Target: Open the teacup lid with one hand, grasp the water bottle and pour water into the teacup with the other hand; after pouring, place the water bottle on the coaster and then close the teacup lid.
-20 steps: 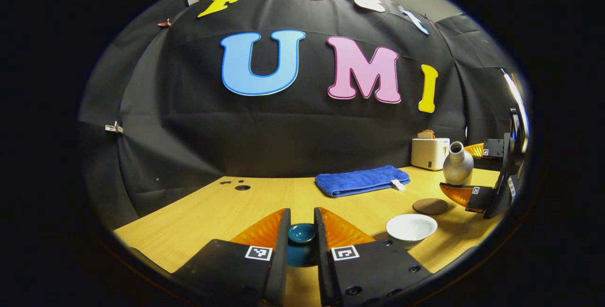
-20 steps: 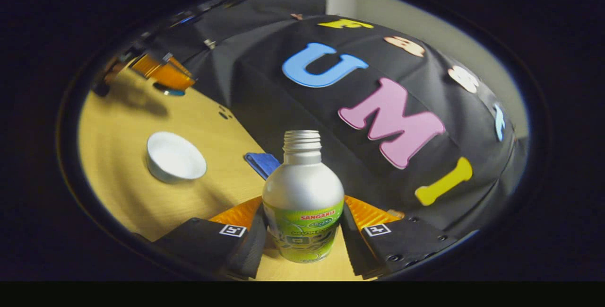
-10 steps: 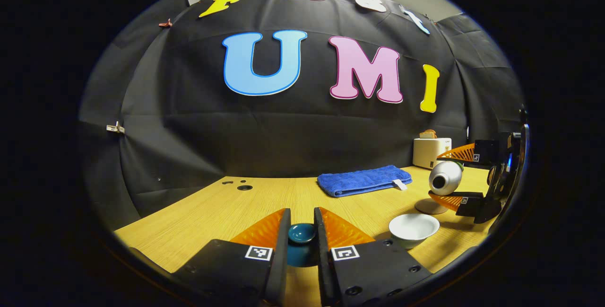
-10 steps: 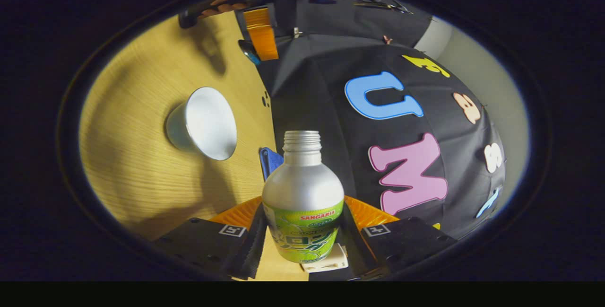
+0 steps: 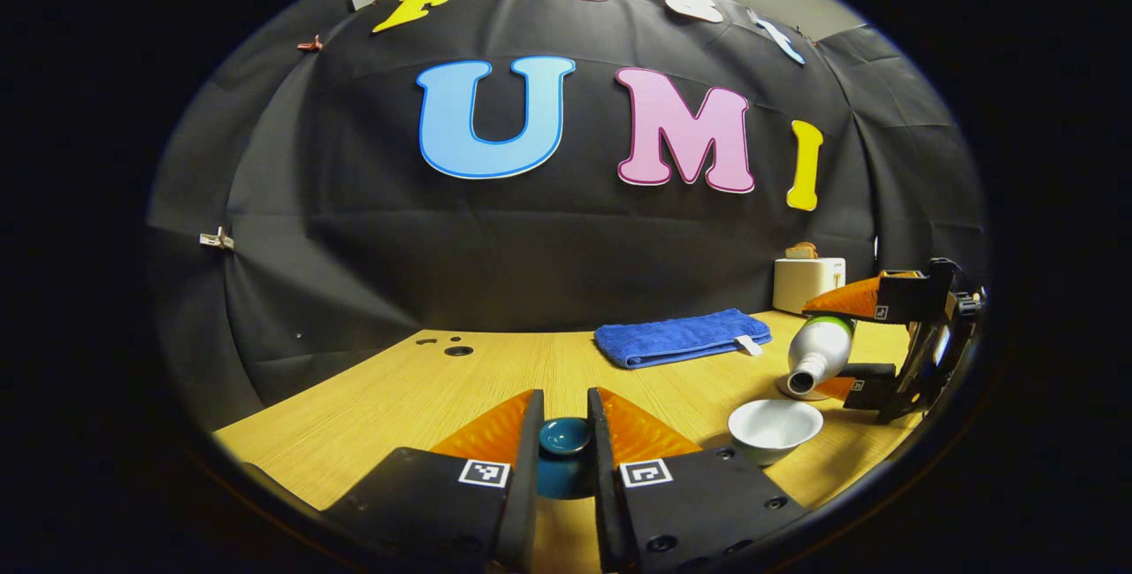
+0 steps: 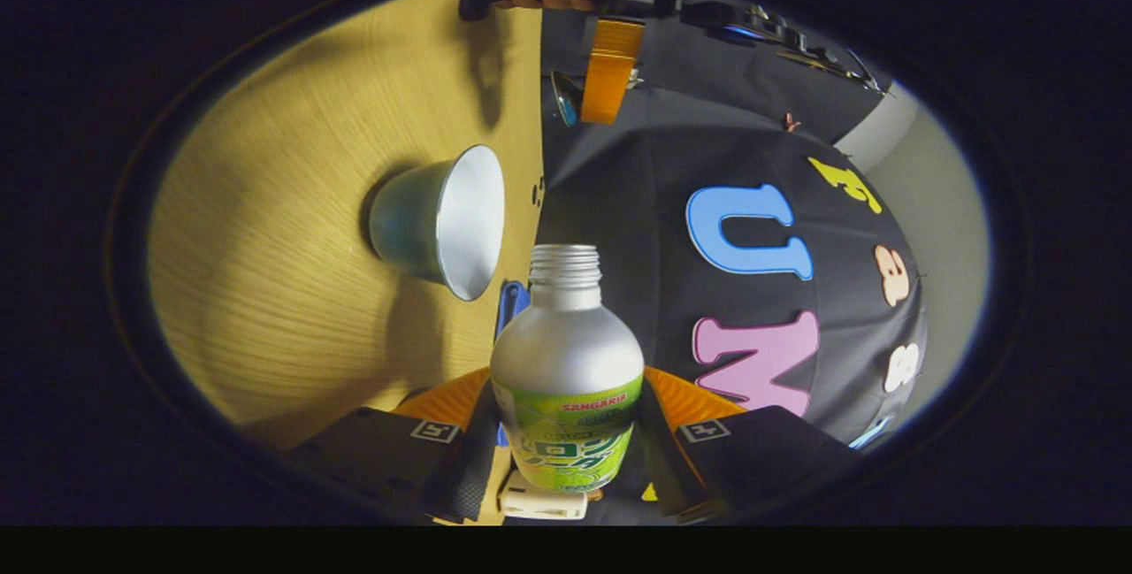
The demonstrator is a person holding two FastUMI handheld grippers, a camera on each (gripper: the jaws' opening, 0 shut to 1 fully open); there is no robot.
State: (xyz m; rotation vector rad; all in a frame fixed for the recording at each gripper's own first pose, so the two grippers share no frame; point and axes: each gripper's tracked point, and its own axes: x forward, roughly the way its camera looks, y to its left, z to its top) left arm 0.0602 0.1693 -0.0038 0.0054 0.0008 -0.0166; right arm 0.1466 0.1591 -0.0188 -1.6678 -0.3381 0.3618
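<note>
one teacup (image 5: 774,428), one bottle (image 5: 818,351), one towel (image 5: 679,336)

The water bottle (image 6: 567,371) has a label, its printing too small to make out.

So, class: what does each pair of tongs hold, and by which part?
The left tongs grip the teacup lid at its sides. The right tongs clamp the water bottle around its labelled lower body, tipped over the teacup.

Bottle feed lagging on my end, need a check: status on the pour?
Right tongs shut on bottle, tipped mouth-down over cup. Left tongs shut on lid, off the cup. Nothing in the way.
</note>
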